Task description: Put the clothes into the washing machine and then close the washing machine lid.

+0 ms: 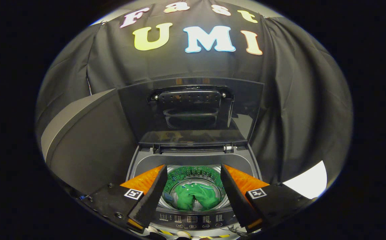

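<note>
1. Now the gripper [193, 168] hangs above the washing machine [136, 160], fingers spread wide, holding nothing; the green clothes [196, 196] lie in the drum, between the fingers.
2. Reach toward twelve o'clock; hook the upright lid [243, 110] near its top edge; draw it down slowly.

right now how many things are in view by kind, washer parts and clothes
green garment in the drum: 1
washing machine: 1
raised lid: 1
control panel: 1
hand-held gripper, open, empty: 1
total: 5
</note>
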